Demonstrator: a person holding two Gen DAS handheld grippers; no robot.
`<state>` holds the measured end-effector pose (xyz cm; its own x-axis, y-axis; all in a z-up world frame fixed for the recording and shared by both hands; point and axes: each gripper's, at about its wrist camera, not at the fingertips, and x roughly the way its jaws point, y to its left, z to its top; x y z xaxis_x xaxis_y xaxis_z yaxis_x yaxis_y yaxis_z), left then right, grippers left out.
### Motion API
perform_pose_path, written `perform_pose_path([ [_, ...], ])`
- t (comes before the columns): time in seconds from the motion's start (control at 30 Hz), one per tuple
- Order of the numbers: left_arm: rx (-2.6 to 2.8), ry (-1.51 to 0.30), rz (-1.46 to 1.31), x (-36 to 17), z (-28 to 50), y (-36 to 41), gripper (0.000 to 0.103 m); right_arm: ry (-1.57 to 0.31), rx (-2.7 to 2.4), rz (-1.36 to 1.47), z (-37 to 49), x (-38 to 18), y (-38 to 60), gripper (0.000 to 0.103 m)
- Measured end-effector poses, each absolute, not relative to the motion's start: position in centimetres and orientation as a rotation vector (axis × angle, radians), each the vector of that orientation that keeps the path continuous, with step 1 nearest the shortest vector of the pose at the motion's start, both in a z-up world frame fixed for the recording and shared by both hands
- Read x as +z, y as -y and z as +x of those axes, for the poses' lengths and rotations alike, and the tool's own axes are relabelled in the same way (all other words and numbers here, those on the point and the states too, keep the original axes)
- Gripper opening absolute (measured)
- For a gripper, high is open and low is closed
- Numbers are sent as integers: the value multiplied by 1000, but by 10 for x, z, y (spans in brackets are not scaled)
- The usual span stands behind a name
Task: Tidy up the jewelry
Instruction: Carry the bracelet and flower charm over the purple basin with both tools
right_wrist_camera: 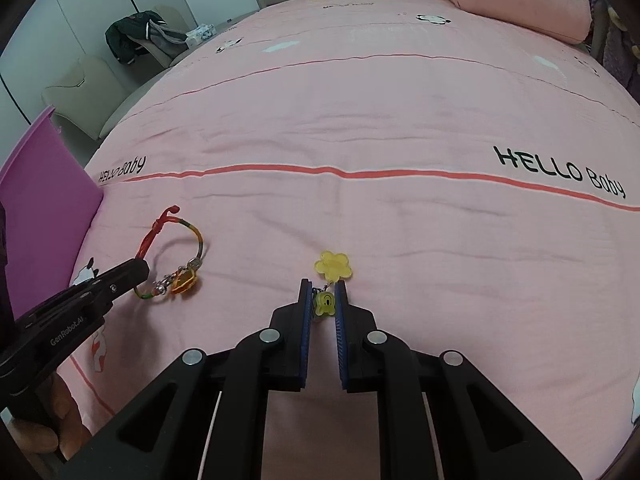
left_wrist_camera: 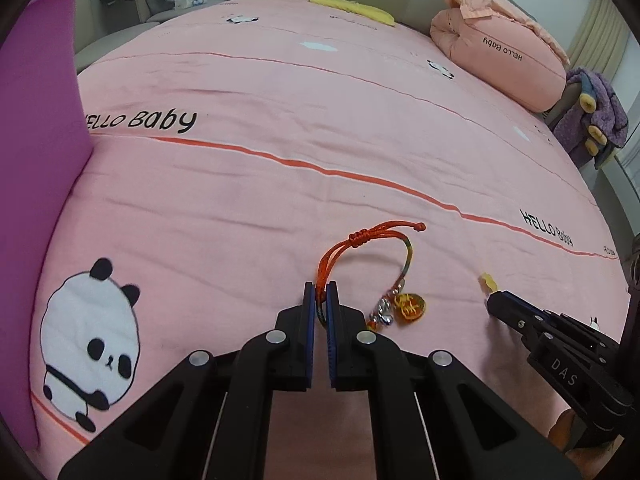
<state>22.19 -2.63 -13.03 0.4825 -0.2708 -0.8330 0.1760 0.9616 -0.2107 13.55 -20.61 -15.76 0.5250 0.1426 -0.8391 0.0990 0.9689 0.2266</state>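
A red and multicolour cord bracelet (left_wrist_camera: 370, 254) with a gold charm (left_wrist_camera: 409, 307) lies on the pink bedsheet (left_wrist_camera: 280, 184). My left gripper (left_wrist_camera: 320, 294) is shut on its red cord; it also shows in the right wrist view (right_wrist_camera: 140, 270), with the bracelet (right_wrist_camera: 176, 256) beside it. My right gripper (right_wrist_camera: 323, 296) is closed around a yellow smiley charm (right_wrist_camera: 325, 303) joined to a yellow flower charm (right_wrist_camera: 333, 265) lying just beyond the fingertips. In the left wrist view the right gripper (left_wrist_camera: 494, 300) touches the yellow charm (left_wrist_camera: 488, 282).
A purple bin (left_wrist_camera: 36, 168) stands at the left edge of the bed, also in the right wrist view (right_wrist_camera: 44, 204). A rolled pink quilt (left_wrist_camera: 500, 60) and a yellow item (left_wrist_camera: 352, 8) lie at the far end. A chair with clothes (right_wrist_camera: 136, 36) stands beyond the bed.
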Motion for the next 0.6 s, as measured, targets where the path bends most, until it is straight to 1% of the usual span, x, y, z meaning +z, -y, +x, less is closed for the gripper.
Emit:
perform_pose_path([
  [0.17,-292,-1016,-100,-110,193,17,6,-1010,44,240,105,-135,189,11],
  [0.6,-294,-907,-121,-33,136,-35,6,-928,142,227,47,-60,131,11],
])
